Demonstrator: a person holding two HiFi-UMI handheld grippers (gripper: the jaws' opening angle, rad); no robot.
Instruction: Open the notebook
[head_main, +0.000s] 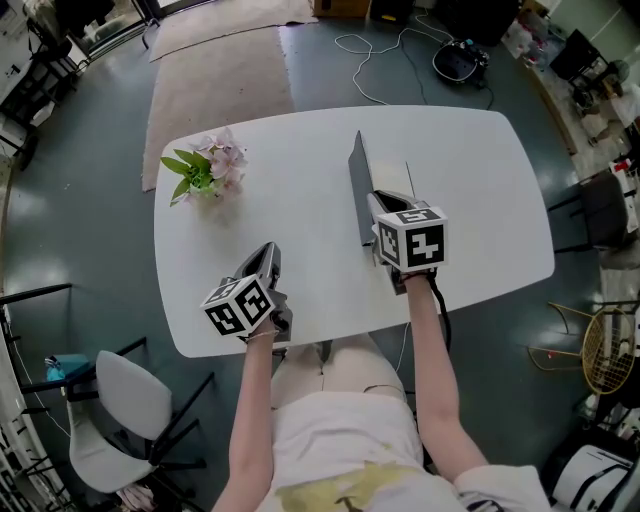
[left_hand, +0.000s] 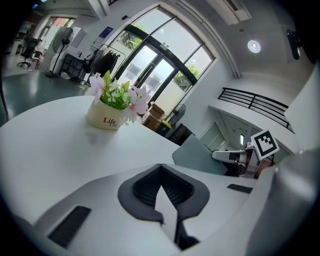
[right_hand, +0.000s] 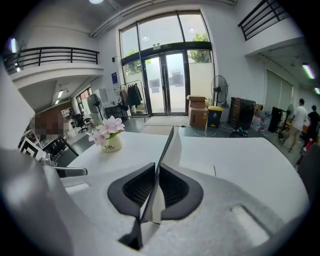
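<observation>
The notebook lies on the white table (head_main: 290, 200) right of centre. Its grey cover (head_main: 357, 185) stands nearly on edge above the white pages (right_hand: 200, 150). My right gripper (head_main: 378, 208) is shut on the cover's near edge, and in the right gripper view the cover (right_hand: 167, 145) runs straight between the pads (right_hand: 172, 187). My left gripper (head_main: 268, 256) hovers over the table's front left, apart from the notebook, shut with nothing between its tips (left_hand: 160, 167). From the left gripper view the raised cover (left_hand: 200, 157) and the right gripper (left_hand: 227, 156) show at the right.
A small pot of pink flowers (head_main: 205, 170) stands at the table's far left. A white chair (head_main: 120, 410) sits by the near left corner, another chair (head_main: 600, 210) to the right. A rug (head_main: 220, 90) and cables (head_main: 370, 50) lie on the floor beyond.
</observation>
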